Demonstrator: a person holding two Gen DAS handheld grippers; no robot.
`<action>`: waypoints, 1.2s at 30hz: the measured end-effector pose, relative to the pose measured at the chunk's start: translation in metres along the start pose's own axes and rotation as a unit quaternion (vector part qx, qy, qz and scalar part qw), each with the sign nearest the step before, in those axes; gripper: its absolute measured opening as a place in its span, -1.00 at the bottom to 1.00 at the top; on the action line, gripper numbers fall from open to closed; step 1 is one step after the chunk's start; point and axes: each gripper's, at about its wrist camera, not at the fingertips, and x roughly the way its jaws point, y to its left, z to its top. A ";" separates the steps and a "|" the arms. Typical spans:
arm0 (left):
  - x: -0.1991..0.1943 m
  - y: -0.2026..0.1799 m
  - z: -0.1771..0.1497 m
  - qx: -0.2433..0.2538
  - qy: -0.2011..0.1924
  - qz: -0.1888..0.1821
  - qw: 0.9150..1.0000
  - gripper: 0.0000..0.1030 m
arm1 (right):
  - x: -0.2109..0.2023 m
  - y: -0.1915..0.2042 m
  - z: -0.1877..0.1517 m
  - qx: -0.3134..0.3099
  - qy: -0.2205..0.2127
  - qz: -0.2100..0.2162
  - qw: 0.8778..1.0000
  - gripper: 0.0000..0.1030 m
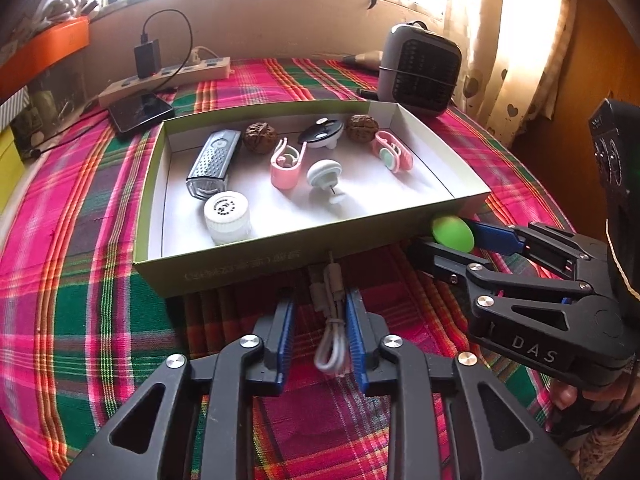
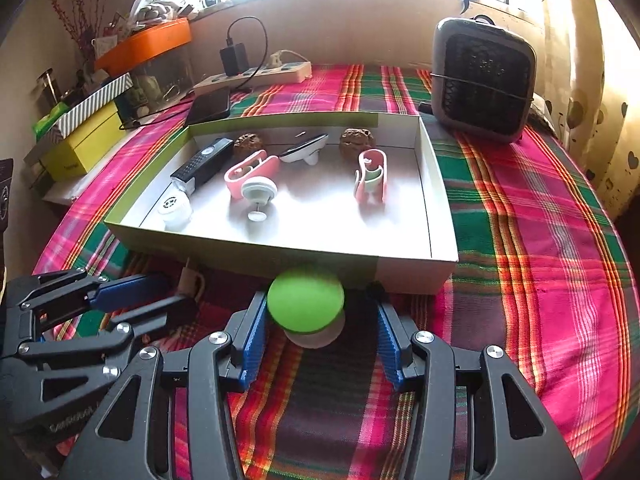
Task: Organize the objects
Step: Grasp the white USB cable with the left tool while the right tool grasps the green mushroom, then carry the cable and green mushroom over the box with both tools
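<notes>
A shallow green-edged box (image 1: pixel 224 270) (image 2: pixel 404 276) lies on the plaid cloth and holds several small things: a bike light (image 1: pixel 214 164), two walnuts, two pink clips and a white cap. My left gripper (image 1: pixel 320 312) is open around a coiled white cable (image 1: pixel 330 340) lying in front of the box. My right gripper (image 2: pixel 320 320) is open around a green-topped round object (image 2: pixel 306 300) on the cloth by the box's near wall; its left finger is close to it, contact unclear. It also shows in the left wrist view (image 1: pixel 452 234).
A grey fan heater (image 2: pixel 482 80) stands behind the box at right. A power strip (image 1: pixel 168 80) with a black charger and a phone (image 1: pixel 140 114) lie at back left. Stacked boxes (image 2: pixel 80 148) sit off the left edge.
</notes>
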 end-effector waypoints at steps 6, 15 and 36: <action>0.000 0.000 -0.002 0.002 -0.004 -0.002 1.000 -0.69 | 0.000 0.001 0.000 -0.002 0.001 -0.003 1.000 -0.21; -0.002 0.002 -0.004 0.002 -0.005 -0.008 1.000 -0.72 | -0.002 0.000 -0.001 -0.002 -0.003 -0.001 1.000 -0.37; -0.004 0.002 -0.005 -0.001 -0.005 -0.014 1.000 -0.72 | -0.009 0.001 -0.005 0.001 -0.013 0.006 1.000 -0.65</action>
